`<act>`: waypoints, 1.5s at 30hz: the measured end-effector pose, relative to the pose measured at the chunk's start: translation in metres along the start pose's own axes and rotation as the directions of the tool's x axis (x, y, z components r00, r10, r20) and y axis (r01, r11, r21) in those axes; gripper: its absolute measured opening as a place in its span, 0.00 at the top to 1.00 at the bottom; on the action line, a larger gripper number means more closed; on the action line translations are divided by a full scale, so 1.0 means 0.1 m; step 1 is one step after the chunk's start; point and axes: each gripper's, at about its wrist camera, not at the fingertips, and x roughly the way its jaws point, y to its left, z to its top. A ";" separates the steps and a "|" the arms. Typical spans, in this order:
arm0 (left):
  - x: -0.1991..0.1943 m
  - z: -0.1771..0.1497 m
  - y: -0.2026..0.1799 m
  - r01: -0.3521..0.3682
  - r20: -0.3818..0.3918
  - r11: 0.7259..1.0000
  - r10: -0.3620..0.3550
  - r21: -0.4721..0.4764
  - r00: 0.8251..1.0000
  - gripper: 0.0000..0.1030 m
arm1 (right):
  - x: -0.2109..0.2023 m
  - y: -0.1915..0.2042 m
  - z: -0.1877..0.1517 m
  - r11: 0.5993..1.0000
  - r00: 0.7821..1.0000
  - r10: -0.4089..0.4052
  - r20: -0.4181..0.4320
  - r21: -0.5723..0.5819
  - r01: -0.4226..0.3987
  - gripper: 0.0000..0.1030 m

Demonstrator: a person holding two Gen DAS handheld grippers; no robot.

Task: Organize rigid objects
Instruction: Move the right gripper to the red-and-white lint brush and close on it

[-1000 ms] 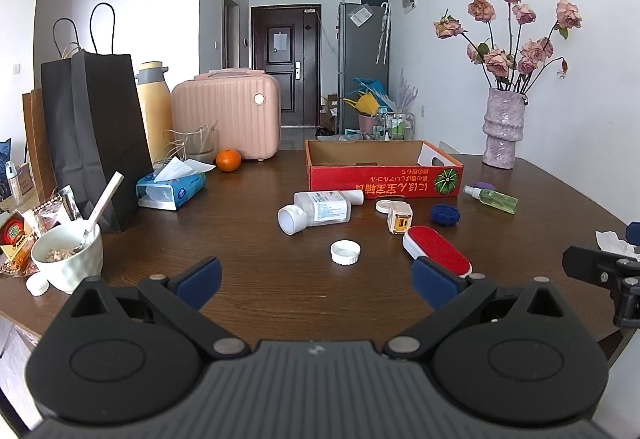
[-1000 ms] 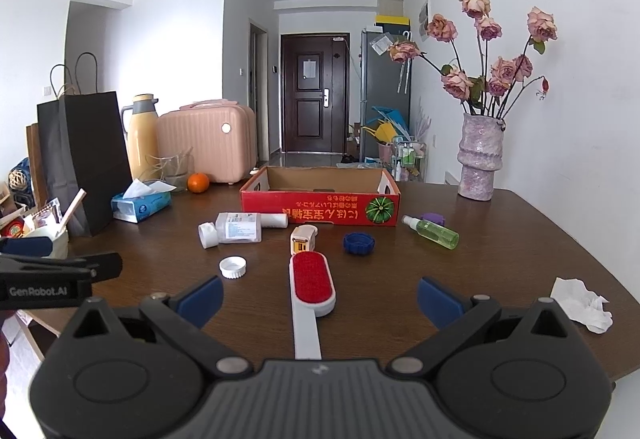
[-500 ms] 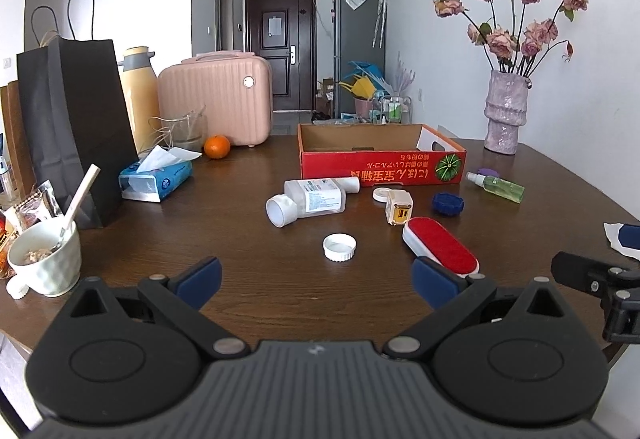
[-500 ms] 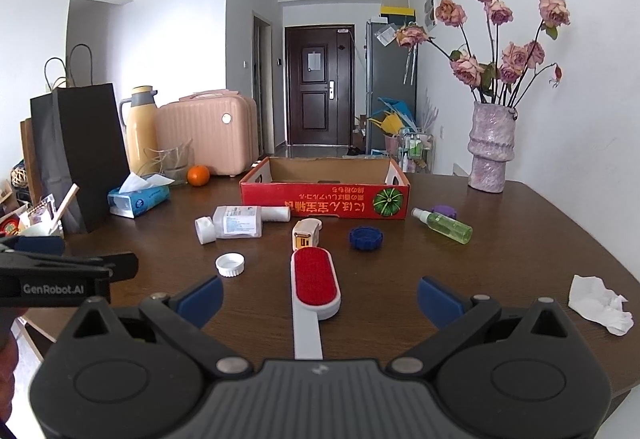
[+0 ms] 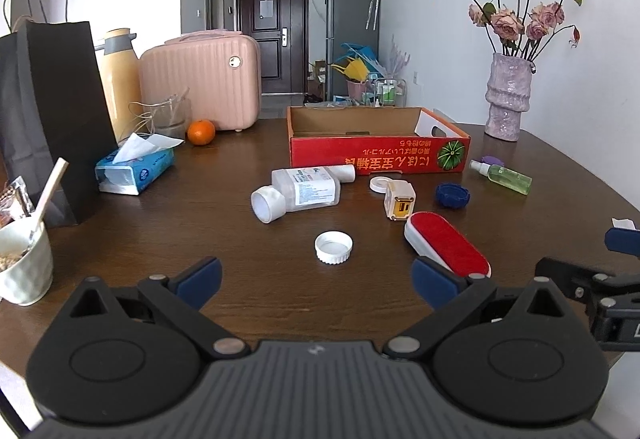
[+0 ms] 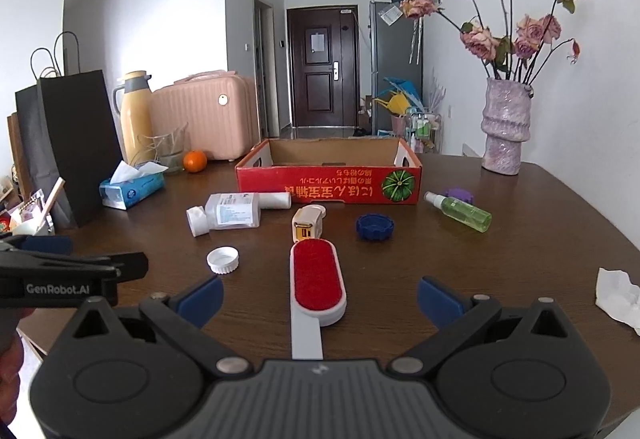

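- Dark wood counter (image 6: 520, 239) carries loose items in front of an empty red box (image 6: 328, 189), likely their destination
- Right claw (image 6: 320, 299) released, straddling the lint brush (image 6: 318, 281), seemingly lined up to grip it
- Left claw (image 5: 316, 279) released, empty, near the white cap (image 5: 333, 247)
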 end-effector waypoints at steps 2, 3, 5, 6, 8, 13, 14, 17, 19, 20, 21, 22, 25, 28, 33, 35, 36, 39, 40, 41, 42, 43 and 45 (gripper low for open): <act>0.07 0.02 0.00 0.002 -0.004 1.000 -0.002 -0.001 1.000 0.00 | 0.07 0.00 0.01 1.000 1.000 0.002 0.003 -0.003 -0.002 0.00; 0.10 0.03 0.01 0.002 -0.007 1.000 -0.002 -0.002 1.000 0.00 | 0.11 0.00 0.02 1.000 1.000 0.003 0.004 -0.001 -0.003 0.00; 0.18 0.04 0.01 0.003 -0.016 1.000 -0.003 -0.005 1.000 0.00 | 0.18 -0.01 0.03 1.000 1.000 -0.002 0.009 -0.001 0.002 0.00; 0.21 0.05 0.02 0.003 -0.020 1.000 -0.003 -0.007 1.000 0.00 | 0.22 0.00 0.03 1.000 1.000 -0.007 0.011 -0.005 0.007 0.00; 0.29 0.06 0.03 0.003 -0.029 1.000 -0.003 -0.010 1.000 0.00 | 0.29 0.00 0.04 1.000 1.000 -0.020 0.007 -0.008 0.020 0.00; 0.47 0.10 0.07 -0.004 -0.046 1.000 0.003 -0.021 0.999 0.00 | 0.47 -0.02 0.08 1.000 1.000 -0.022 -0.006 -0.004 0.022 0.00; 0.51 0.11 0.08 -0.003 -0.051 1.000 0.002 -0.023 0.999 0.00 | 0.51 -0.02 0.09 1.000 1.000 -0.023 -0.012 -0.004 0.023 0.00; 0.61 0.13 0.09 0.001 -0.057 1.000 -0.002 -0.022 0.998 0.00 | 0.64 -0.03 0.10 1.000 0.999 -0.023 -0.030 -0.006 0.023 0.00; 0.68 0.14 0.10 0.002 -0.061 1.000 -0.004 -0.020 0.998 0.00 | 0.71 -0.03 0.10 1.000 0.999 -0.024 -0.038 -0.012 0.024 0.00; 0.71 0.15 0.10 0.003 -0.065 1.000 -0.005 -0.019 0.998 0.00 | 0.75 -0.03 0.10 1.000 0.999 -0.026 -0.043 -0.016 0.025 0.00; 0.74 0.15 0.10 0.005 -0.068 1.000 -0.006 -0.018 0.998 0.00 | 0.80 -0.03 0.10 1.000 0.998 -0.026 -0.051 -0.018 0.026 0.00; 0.78 0.16 0.11 0.005 -0.072 1.000 -0.007 -0.018 0.997 0.00 | 0.84 -0.02 0.10 0.999 0.998 -0.028 -0.059 -0.018 0.027 0.00; 0.88 0.18 0.12 0.005 -0.083 1.000 -0.007 -0.020 0.996 0.00 | 0.97 -0.03 0.10 1.000 0.996 -0.024 -0.083 -0.019 0.023 0.02; 0.99 0.19 0.14 0.000 -0.095 1.000 -0.003 -0.024 0.995 0.00 | 1.09 -0.04 0.09 1.000 0.994 -0.013 -0.108 -0.021 0.010 0.05; 1.15 0.20 0.18 -0.002 -0.123 1.000 -0.002 -0.031 0.992 0.00 | 1.29 -0.06 0.08 1.000 0.989 -0.005 -0.147 -0.025 0.002 0.06; 1.22 0.20 0.19 -0.004 -0.135 1.000 0.000 -0.031 0.991 0.00 | 1.38 -0.07 0.07 1.000 0.986 0.000 -0.167 -0.028 -0.004 0.07; 1.25 0.19 0.20 -0.004 -0.140 0.999 -0.001 -0.031 0.990 0.00 | 1.43 -0.07 0.06 1.000 0.984 0.002 -0.179 -0.030 -0.007 0.08; 1.34 0.19 0.21 -0.007 -0.156 1.000 0.003 -0.030 0.988 0.00 | 1.55 -0.08 0.04 0.999 0.978 0.017 -0.209 -0.029 -0.024 0.11; 1.36 0.20 0.21 -0.008 -0.160 1.000 0.003 -0.029 0.987 0.00 | 1.58 -0.08 0.04 0.999 0.976 0.019 -0.216 -0.032 -0.027 0.12; 1.38 0.20 0.21 -0.007 -0.164 1.000 0.003 -0.028 0.986 0.00 | 1.62 -0.07 0.04 0.999 0.975 0.022 -0.223 -0.036 -0.031 0.13; 1.40 0.21 0.21 -0.008 -0.167 1.000 0.004 -0.026 0.986 0.00 | 1.65 -0.07 0.04 0.999 0.972 0.026 -0.232 -0.038 -0.036 0.16; 1.41 0.22 0.21 -0.009 -0.169 1.000 0.005 -0.025 0.986 0.00 | 1.69 -0.07 0.04 0.998 0.969 0.033 -0.243 -0.038 -0.044 0.21; 1.44 0.24 0.21 -0.010 -0.172 1.000 0.006 -0.023 0.985 0.00 | 1.75 -0.08 0.04 0.998 0.963 0.047 -0.265 -0.034 -0.058 0.27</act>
